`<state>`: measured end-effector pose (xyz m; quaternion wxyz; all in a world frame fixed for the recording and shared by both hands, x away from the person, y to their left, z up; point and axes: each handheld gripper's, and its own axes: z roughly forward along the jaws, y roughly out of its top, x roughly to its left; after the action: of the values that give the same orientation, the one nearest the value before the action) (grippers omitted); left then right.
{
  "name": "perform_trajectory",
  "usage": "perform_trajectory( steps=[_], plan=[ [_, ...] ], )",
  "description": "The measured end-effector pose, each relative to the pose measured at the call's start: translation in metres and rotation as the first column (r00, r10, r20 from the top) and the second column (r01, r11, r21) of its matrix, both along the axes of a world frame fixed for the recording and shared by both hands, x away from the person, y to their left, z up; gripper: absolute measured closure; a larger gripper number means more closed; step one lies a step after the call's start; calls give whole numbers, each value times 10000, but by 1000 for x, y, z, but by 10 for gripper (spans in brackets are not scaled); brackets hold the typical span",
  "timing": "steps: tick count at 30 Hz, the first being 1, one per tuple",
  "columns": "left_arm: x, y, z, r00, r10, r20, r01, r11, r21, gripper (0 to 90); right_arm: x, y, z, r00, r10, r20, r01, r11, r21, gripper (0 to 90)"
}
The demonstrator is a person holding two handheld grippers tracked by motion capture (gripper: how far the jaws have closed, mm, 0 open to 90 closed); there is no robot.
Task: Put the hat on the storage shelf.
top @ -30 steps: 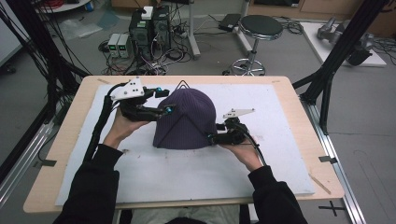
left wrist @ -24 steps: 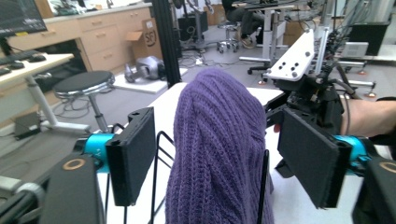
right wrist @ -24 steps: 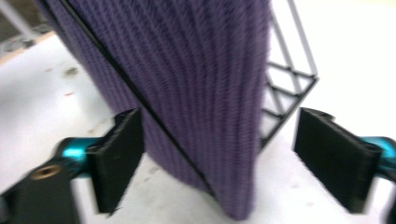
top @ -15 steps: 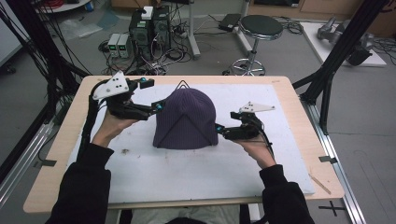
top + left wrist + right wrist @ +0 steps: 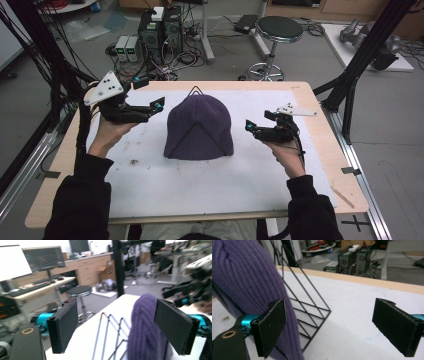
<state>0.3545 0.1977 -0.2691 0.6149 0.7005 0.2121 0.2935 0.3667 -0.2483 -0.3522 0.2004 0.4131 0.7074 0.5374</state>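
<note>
Both tools (image 5: pixel 159 106) (image 5: pixel 248 126) now apart from beanie (image 5: pixel 199 128)

Grey floor, black stool (image 5: pixel 279 30), PCs (image 5: pixel 159 31) w/ cables behind table.

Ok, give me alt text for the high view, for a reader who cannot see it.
A purple knit hat sits draped over a black wire rack at the middle of a white-covered table. A person's left gripper and right gripper flank it, both open and clear of the hat.
</note>
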Motion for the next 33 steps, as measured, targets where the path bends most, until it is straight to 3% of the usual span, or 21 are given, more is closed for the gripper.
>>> perform_trajectory(
  steps=[4, 8, 11, 14, 16, 17, 20, 23, 28, 33],
  plan=[
    [-1, 10, 0, 9987, 419, -284, -409, 9986, 348, 194, -4, -8, 3, 9993, -327, 170, 330, 9993, -185, 115],
    [-9, 13, 2, 9981, 607, -35, -603, 9960, 655, 193, -9, -14, 3, 9975, -610, 367, 628, 9968, -491, 115],
    [-14, 18, 4, 9968, 771, 213, -783, 9947, 672, 203, -12, -18, 2, 9965, -717, 428, 745, 9948, -691, 115],
    [-15, 30, 7, 9956, 927, 136, -932, 9947, 435, 217, -16, -23, 1, 9946, -878, 556, 912, 9939, -627, 115],
    [-17, 39, 6, 9932, 1149, 202, -1159, 9916, 579, 218, -19, -27, -1, 9930, -1019, 601, 1053, 9929, -559, 115],
    [-18, 43, 4, 9916, 1280, 202, -1289, 9900, 569, 218, -20, -29, -2, 9919, -1088, 650, 1121, 9924, -500, 115],
    [-22, 56, -7, 9912, 1321, 76, -1320, 9912, -99, 217, -23, -33, -6, 9880, -1357, 744, 1391, 9894, -419, 115],
    [-26, 63, -24, 9880, 1543, 24, -1539, 9863, -597, 217, -25, -35, -8, 9837, -1615, 788, 1659, 9847, -532, 113],
    [-30, 65, -49, 9845, 1733, -260, -1748, 9818, -749, 213, -32, -36, -10, 9754, -1908, 1104, 1977, 9787, -559, 114],
    [-34, 63, -62, 9834, 1773, -386, -1799, 9803, -810, 209, -34, -42, -21, 9705, -2184, 1022, 2243, 9732, -503, 113]
  ],
)
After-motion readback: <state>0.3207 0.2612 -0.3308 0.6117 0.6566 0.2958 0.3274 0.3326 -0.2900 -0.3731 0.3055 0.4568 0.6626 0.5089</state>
